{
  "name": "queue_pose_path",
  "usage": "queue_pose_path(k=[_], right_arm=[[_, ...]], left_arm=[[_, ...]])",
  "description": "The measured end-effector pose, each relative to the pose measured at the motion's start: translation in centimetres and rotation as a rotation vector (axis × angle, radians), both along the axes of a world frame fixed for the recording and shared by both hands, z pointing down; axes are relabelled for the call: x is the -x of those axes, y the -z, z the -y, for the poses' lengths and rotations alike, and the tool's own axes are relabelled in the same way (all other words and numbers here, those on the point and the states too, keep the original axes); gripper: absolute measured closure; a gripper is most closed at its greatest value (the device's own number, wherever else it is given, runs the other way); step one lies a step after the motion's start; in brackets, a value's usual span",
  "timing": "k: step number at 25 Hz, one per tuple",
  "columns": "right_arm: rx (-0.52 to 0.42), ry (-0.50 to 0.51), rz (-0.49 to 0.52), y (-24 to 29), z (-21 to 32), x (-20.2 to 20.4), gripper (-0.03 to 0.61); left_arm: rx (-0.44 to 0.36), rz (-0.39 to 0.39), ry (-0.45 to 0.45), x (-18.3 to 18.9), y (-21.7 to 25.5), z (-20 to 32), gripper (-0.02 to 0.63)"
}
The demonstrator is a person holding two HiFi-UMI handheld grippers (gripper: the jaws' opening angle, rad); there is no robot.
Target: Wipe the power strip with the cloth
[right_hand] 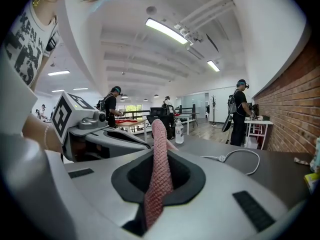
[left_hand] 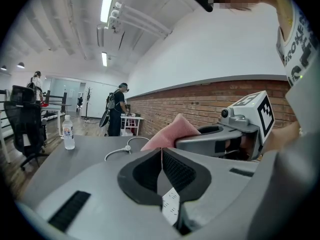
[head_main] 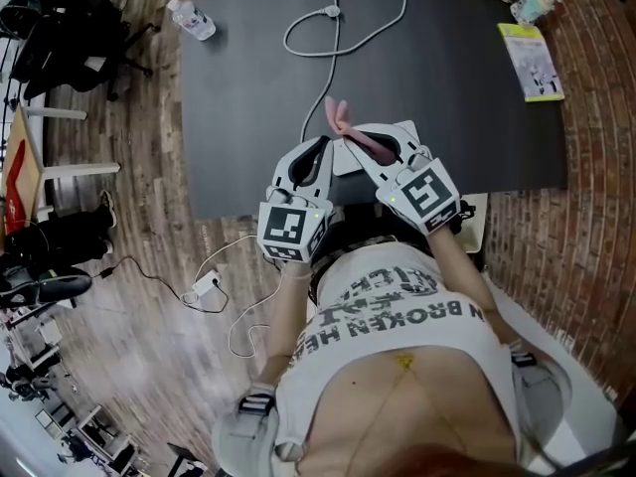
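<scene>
A pink cloth [head_main: 343, 125] hangs between both grippers above the dark table's [head_main: 258, 117] near edge. My right gripper [head_main: 352, 141] is shut on it; the cloth [right_hand: 159, 154] stands up out of its jaws. My left gripper [head_main: 329, 145] is shut too. A thin pale edge and a white printed tag [left_hand: 170, 206] sit in its seam, and the cloth [left_hand: 172, 131] rises right at its tip. A white cable [head_main: 338, 43] with a plug [head_main: 331, 11] runs down to the grippers. Where the cable ends, the power strip is hidden beneath them.
A water bottle [head_main: 191, 18] lies at the table's far left corner. A booklet [head_main: 532, 60] and a small cup [head_main: 535, 3] sit at the far right. An office chair [head_main: 70, 43] and a charger with cable [head_main: 206, 286] are on the floor to the left. A person [right_hand: 241, 111] stands beyond the table.
</scene>
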State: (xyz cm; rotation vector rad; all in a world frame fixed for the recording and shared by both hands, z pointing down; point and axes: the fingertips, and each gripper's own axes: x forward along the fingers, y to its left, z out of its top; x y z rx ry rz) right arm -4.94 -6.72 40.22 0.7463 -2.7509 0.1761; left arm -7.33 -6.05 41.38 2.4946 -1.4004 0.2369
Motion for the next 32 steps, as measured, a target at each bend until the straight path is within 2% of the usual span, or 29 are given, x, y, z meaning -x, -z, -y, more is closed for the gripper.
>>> queue_pose_path(k=[7, 14, 21, 27, 32], right_arm=[[0.022, 0.017, -0.031, -1.8, 0.0, 0.1, 0.561], [0.072, 0.045, -0.078, -4.6, 0.0, 0.3, 0.561], [0.106, 0.069, -0.152, -7.6, 0.1, 0.4, 0.561], [0.142, 0.129, -0.228, -10.6, 0.0, 0.8, 0.561], [0.170, 0.177, -0.305, -13.4, 0.2, 1.4, 0.561]], left_arm=[[0.040, 0.028, -0.019, 0.1, -2.7, -0.7, 0.604], [0.125, 0.048, -0.031, 0.4, -7.1, -1.6, 0.595], [0.243, 0.115, -0.089, 0.2, -12.2, -2.7, 0.501], [0.390, 0.254, -0.180, -0.1, -18.1, -3.7, 0.376], [0.483, 0.345, -0.256, -0.5, -22.7, -4.4, 0.342]])
